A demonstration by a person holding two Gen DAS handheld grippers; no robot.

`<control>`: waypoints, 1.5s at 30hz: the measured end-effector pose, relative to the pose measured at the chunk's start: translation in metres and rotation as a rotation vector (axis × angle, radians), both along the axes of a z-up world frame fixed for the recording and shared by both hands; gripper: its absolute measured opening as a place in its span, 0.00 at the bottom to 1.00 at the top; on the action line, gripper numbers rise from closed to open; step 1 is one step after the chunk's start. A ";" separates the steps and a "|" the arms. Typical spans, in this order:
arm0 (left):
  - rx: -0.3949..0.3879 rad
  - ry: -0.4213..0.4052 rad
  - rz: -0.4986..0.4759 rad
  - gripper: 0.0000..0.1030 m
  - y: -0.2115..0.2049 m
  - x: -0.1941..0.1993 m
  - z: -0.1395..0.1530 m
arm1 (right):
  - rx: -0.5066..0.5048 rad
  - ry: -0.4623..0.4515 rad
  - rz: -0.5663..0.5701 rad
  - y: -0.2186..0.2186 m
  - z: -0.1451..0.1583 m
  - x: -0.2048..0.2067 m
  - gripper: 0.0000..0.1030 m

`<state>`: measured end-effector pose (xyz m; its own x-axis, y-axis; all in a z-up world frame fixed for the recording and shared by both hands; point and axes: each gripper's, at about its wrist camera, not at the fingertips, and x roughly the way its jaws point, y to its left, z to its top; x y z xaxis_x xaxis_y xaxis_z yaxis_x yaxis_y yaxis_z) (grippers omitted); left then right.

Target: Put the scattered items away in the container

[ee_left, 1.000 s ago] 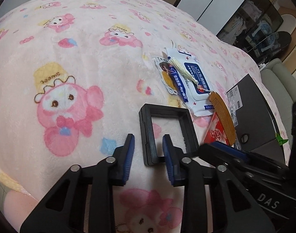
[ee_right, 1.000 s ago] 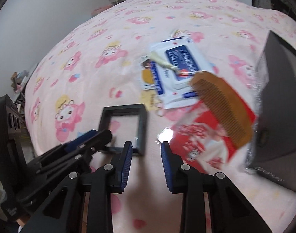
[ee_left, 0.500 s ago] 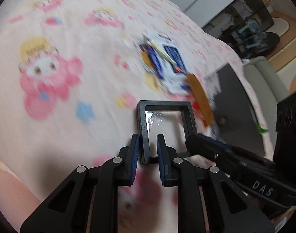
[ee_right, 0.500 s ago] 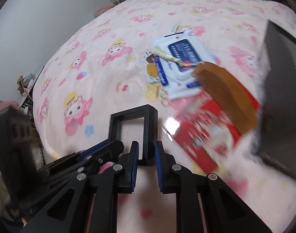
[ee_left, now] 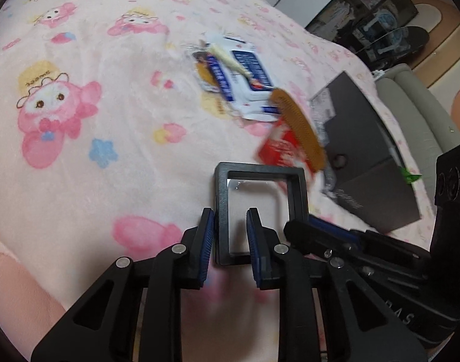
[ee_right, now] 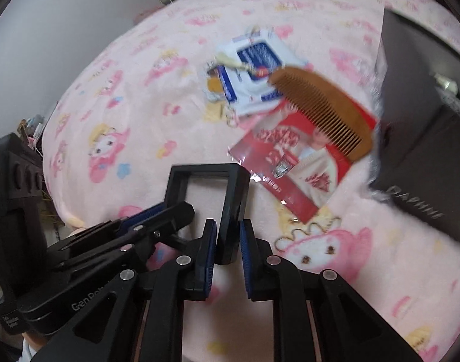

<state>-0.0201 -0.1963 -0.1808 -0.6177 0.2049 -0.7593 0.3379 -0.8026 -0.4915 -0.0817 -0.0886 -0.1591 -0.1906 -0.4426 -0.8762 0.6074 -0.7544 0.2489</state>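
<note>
1. Black plastic, square and hollow with a clear pane, the frame (ee_left: 261,208) sits between both tongs, lifted slightly off the pink blanket (ee_left: 109,120).
2. Left gripper (ee_left: 230,241) has its blue pads nearly closed on the frame's left side bar; the left pad touches it, while the right pad stands inside the opening, close to the bar.
3. Right gripper (ee_right: 227,242) pinches the frame's (ee_right: 212,199) right side bar between narrowly parted pads.
4. Ahead of both tongs and slightly right lies a red packet (ee_right: 290,163), with a brown wooden comb (ee_right: 326,111) across its far edge.
5. Farther ahead rests a white-and-blue wipes pack (ee_left: 245,75), with a pale stick-like item lying on it.
6. Right of both tongs stands the dark grey container (ee_right: 420,114), open, on the blanket.
</note>
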 end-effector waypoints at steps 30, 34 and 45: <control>-0.178 0.147 -0.258 0.20 0.113 -0.016 0.112 | -0.161 0.169 -0.208 0.145 0.107 0.002 0.14; -0.163 0.178 -0.333 0.20 0.141 -0.051 0.123 | -0.179 0.204 -0.276 0.177 0.119 -0.017 0.14; -0.097 0.119 -0.487 0.20 0.226 -0.166 0.115 | -0.199 0.209 -0.454 0.276 0.118 -0.101 0.14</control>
